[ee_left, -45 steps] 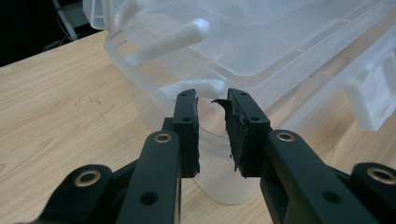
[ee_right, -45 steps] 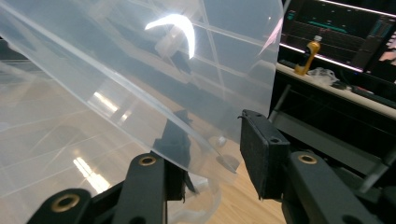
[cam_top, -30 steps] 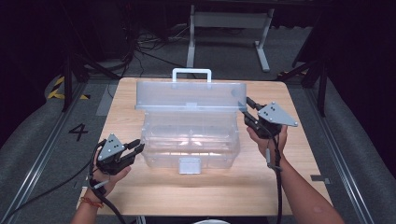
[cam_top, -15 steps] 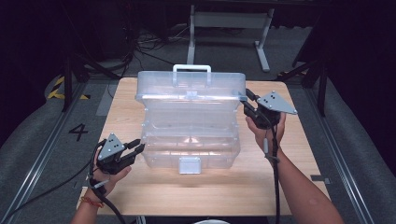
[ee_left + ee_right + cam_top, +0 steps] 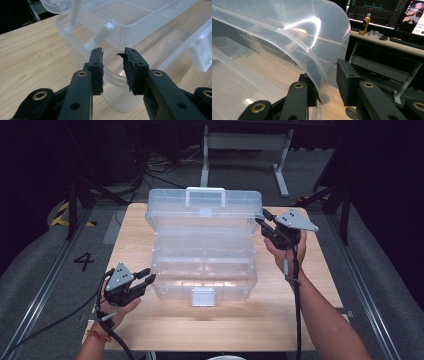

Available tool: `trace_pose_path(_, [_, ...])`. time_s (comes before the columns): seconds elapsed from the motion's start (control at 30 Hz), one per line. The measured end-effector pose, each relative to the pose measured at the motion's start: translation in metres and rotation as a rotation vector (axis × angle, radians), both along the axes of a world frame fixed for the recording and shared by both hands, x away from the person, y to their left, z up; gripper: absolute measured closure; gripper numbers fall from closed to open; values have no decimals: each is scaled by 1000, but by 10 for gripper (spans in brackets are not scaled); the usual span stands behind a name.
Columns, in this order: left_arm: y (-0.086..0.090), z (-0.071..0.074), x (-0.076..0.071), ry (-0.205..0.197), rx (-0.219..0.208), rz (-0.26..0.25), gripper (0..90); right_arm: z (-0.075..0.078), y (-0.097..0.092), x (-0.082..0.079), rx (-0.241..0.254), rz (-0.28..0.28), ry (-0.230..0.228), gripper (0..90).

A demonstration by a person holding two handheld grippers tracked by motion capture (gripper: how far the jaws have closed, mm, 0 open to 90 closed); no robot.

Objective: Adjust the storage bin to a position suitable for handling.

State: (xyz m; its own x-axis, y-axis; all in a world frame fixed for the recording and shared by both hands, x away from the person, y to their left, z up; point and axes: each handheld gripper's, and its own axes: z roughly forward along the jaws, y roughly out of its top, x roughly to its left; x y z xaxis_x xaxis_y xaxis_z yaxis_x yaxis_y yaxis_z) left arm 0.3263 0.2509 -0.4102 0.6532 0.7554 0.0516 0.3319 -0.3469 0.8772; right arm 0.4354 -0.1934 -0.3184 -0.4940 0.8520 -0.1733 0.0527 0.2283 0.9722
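Left gripper [image 5: 145, 279] at the lower left of the high view sits just beside the clear plastic box's [image 5: 202, 270] front corner, jaws parted a little with nothing between them. Box is mid-frame on the wooden table [image 5: 210, 325], lid [image 5: 205, 205] swung up at the back. Right gripper [image 5: 263, 217], upper right, has its jaws straddling the lid's edge.
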Motion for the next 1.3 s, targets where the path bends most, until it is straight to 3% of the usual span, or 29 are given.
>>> trace_pose_path(0.2, [1,3,-3,-2,4,2,663,3,1,6,3,-10,10,719])
trace_pose_path(0.43, [15,6,-10,-28,2,20,634,6,3,11,8,-23,20,725])
trace_pose_path(0.6, [26,-1,-17,3,-7,56,616,6,3,15,19,-26,24,729])
trace_pose_path(0.83, [36,-17,-23,54,46,110,611,8,4,24,31,-33,24,737])
trace_pose_path(1.07, [37,-30,-23,100,129,94,577,9,5,33,42,-47,30,751])
trace_pose_path(1.2, [39,-36,-24,123,158,95,569,11,5,37,36,-54,27,778])
trace_pose_path(1.3, [41,-37,-25,135,153,105,569,13,5,42,32,-52,37,780])
